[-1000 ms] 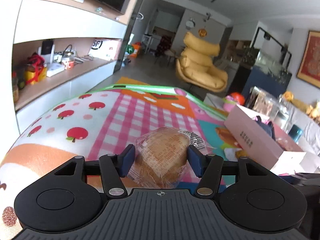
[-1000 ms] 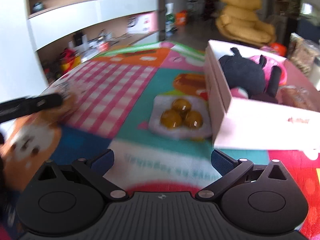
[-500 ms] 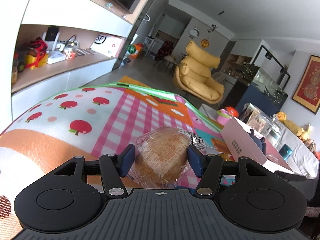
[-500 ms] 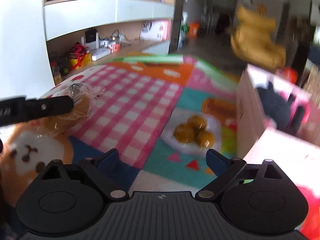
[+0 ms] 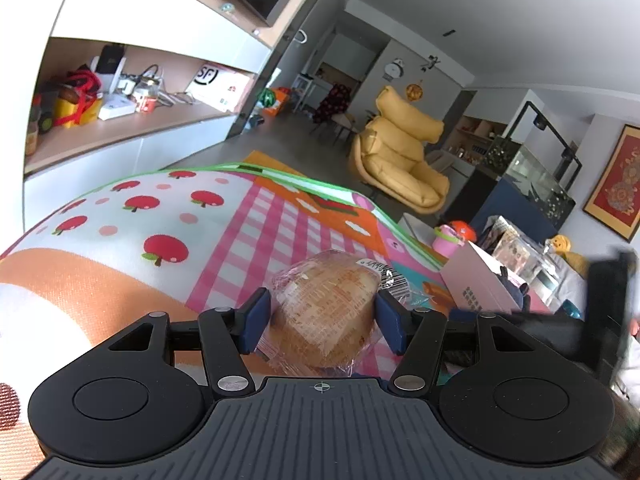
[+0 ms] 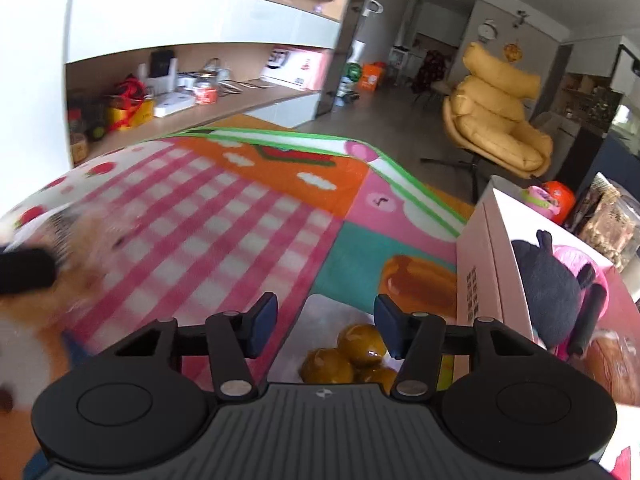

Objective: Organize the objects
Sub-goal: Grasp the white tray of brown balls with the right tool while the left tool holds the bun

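Nearest to us, the left gripper is clamped on a wrapped bread roll, its blue pads pressing the plastic from both sides, and we carry it raised above the play mat rather than resting on it. The right gripper holds nothing; its jaws stand moderately apart, and it hangs over a clear pack of small golden fruits lying on the mat just beside the box.

A little farther on sits the pink box, open at the top. Inside we already see a black plush toy on something pink, and what looks like another wrapped bread near its closer end, though that part is half hidden.

So we judge the sorting partly done: some things are in the box, the roll is on its way, and the fruit pack is not yet picked up. Beyond the mat stand the yellow armchair and the wall shelf with its clutter, which we take to be outside the job.
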{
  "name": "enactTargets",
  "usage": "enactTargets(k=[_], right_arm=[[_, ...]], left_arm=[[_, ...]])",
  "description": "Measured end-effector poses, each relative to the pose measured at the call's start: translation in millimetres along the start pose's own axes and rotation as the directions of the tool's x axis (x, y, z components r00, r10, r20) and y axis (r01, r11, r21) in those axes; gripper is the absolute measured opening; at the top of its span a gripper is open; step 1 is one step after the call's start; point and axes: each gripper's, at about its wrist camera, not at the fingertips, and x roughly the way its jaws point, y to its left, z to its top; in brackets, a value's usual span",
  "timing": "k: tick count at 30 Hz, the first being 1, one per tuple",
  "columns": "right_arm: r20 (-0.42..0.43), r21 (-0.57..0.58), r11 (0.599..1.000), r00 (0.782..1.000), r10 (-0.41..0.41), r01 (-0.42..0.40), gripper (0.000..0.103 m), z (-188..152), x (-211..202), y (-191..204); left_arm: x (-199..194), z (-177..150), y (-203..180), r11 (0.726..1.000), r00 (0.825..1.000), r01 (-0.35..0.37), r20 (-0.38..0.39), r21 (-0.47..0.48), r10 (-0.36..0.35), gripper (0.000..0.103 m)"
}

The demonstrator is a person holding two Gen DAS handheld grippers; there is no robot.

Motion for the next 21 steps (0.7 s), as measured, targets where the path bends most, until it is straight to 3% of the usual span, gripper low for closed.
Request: enactTargets(k=[3, 8, 10, 12, 17, 19, 21], right_arm=[[0.025, -0.072, 0.993, 0.995, 0.096, -0.094, 0.054, -27, -30, 0], [0.059, -0.208, 0.970, 0.989, 0.137, -0.122, 0.055, -73, -81, -5], [0.060, -0.217, 0.971, 0.991, 0.116, -0.101, 0.072, -85, -94, -12], [0.062, -0.201, 0.978, 0.995, 0.076, -0.062, 0.088, -93, -101, -23], [0.017, -0.101, 0.995, 1.000, 0.009, -0.007, 0.099, -109, -110, -58], [-0.014, -0.039, 0.999, 0.999, 0.031, -0.031, 0.099, -111, -108, -74], [-0.049, 0.057, 0.993, 0.993, 0.110, -0.108, 0.101, -110, -105, -87]], left_arm=[[0, 0, 0, 1.000, 1.000, 0.001, 0.001, -0.002, -0.001, 0.063], [2, 0, 2, 1.000, 1.000, 0.009, -0.001, -0.020, -0.009, 0.063], [3, -1, 2, 1.000, 1.000, 0.009, -0.001, -0.021, -0.009, 0.063], [3, -1, 2, 1.000, 1.000, 0.009, -0.002, -0.020, -0.009, 0.063], [4, -3, 2, 1.000, 1.000, 0.006, -0.006, -0.019, -0.006, 0.063], [4, -2, 2, 1.000, 1.000, 0.004, -0.009, -0.017, -0.004, 0.063], [4, -3, 2, 1.000, 1.000, 0.003, -0.010, -0.015, -0.003, 0.063]])
